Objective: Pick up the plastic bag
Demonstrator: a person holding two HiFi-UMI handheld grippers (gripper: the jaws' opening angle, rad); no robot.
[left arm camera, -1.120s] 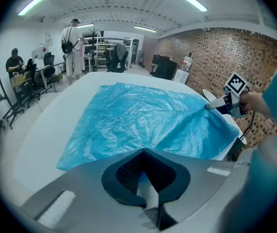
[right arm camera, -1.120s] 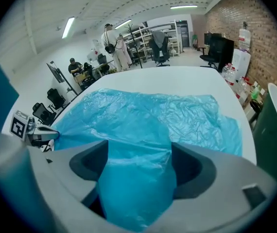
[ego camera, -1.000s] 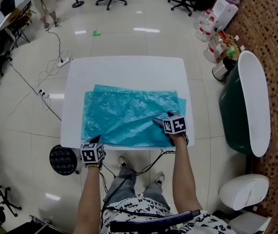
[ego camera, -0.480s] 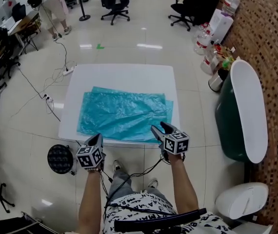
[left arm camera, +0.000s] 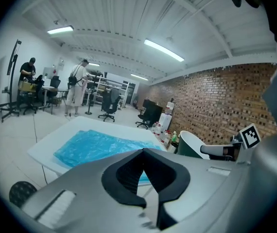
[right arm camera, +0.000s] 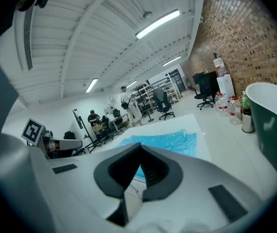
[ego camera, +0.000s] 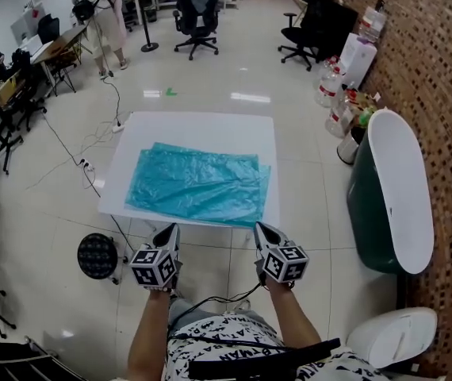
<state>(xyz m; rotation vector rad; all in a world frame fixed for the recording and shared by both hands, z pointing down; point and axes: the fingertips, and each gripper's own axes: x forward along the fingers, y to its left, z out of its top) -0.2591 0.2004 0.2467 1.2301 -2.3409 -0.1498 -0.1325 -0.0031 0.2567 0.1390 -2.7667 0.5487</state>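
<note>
The teal plastic bag lies spread flat on the white table. Both grippers hang over the floor in front of the table's near edge, apart from the bag. My left gripper is shut with nothing in it. My right gripper is shut too, also on nothing. In the left gripper view the bag shows beyond the closed jaws of the left gripper. The right gripper view looks past the right gripper to the bag on the table.
A dark green tub with a white rim stands right of the table. A round black stool base sits at the table's near left corner, with cables across the floor beyond. Office chairs, bottles and people at desks fill the back.
My right gripper has drawn back off the bag to in front of the table and shut on nothing. The left gripper and the view have also pulled back; the bag stays flat.
</note>
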